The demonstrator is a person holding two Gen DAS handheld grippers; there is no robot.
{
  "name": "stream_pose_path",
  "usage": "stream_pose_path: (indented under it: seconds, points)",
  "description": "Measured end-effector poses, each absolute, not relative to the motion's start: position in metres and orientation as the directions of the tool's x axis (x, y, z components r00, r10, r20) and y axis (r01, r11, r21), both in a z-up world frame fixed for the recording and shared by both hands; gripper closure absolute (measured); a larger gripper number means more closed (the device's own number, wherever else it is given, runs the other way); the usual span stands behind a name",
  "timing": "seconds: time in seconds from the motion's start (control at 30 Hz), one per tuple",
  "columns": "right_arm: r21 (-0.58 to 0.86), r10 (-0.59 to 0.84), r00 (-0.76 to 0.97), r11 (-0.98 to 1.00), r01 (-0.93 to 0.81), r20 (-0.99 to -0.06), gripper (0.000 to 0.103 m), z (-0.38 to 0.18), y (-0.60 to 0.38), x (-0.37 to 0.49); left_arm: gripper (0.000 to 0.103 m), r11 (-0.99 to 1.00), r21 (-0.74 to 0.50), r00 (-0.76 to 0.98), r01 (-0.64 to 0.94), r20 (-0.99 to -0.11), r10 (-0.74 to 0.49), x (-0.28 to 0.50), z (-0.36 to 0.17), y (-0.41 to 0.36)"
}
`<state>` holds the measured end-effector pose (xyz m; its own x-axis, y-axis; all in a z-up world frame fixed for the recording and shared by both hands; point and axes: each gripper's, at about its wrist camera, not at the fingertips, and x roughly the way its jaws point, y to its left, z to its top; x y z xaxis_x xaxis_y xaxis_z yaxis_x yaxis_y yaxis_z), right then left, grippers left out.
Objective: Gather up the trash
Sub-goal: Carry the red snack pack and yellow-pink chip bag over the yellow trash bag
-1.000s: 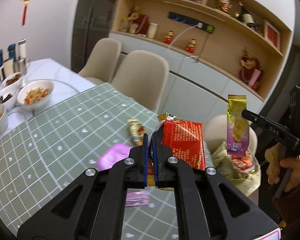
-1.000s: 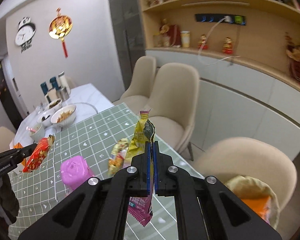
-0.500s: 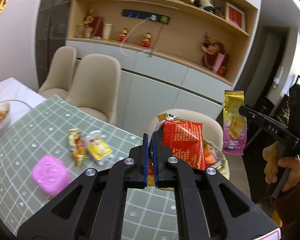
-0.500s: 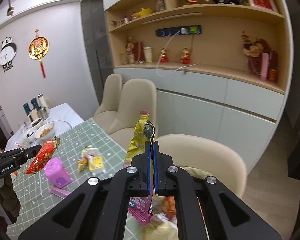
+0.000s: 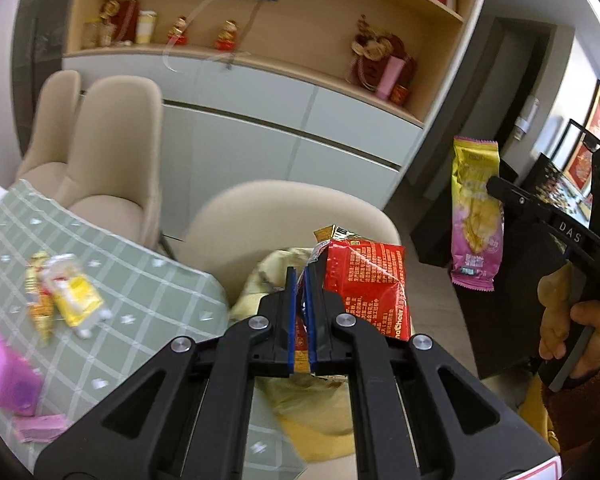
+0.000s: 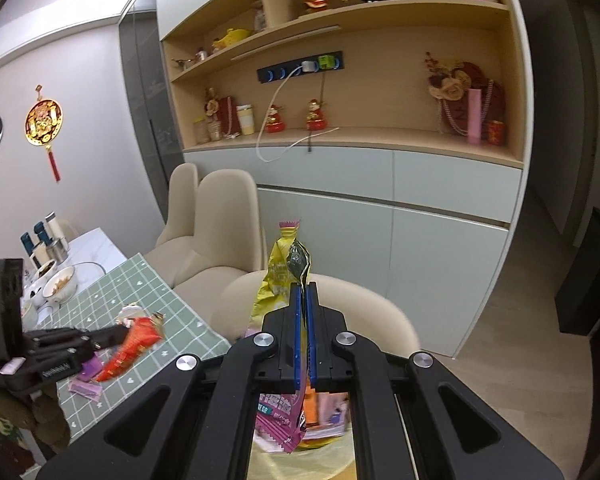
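My left gripper [image 5: 301,312] is shut on a red snack packet [image 5: 364,288] and holds it above a yellow trash bag [image 5: 312,412] that sits on a beige chair. My right gripper [image 6: 305,336] is shut on a yellow and pink snack packet [image 6: 278,276], also over the bag [image 6: 300,460], which holds other wrappers. The right gripper with its packet [image 5: 474,216] shows at the right of the left wrist view. The left gripper with the red packet [image 6: 132,346] shows at the left of the right wrist view.
A yellow wrapper [image 5: 74,298], a gold wrapper [image 5: 38,304] and a pink object [image 5: 4,372] lie on the green checked tablecloth [image 5: 112,344]. Bowls [image 6: 60,284] stand farther along the table. Beige chairs [image 6: 216,224] and a cabinet wall [image 6: 380,184] lie beyond.
Both grippers have swung from over the table to over the chair with the trash bag, each still holding its packet. The table's wrappers have slid to the left of both views.
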<state>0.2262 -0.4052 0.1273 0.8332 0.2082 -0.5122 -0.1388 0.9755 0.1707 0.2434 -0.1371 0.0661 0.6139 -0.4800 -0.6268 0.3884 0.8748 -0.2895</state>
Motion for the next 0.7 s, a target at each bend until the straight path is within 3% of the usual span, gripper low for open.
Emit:
stream_pose_path:
  seconds: [0.37,0.7]
  points:
    - [0.188,0.189,0.796,0.977,-0.096,-0.575,0.098,0.085,-0.442,0.242,0.099,0.887,-0.22,0.491,0.406,-0.766,-0.415,0.284,-0.015,-0.212]
    - [0.212,0.206,0.772,0.973,-0.094,-0.601,0.098,0.066,-0.449,0.252,0.099,0.913,-0.156,0.491,0.377,-0.802,-0.34,0.295,-0.036,-0.224]
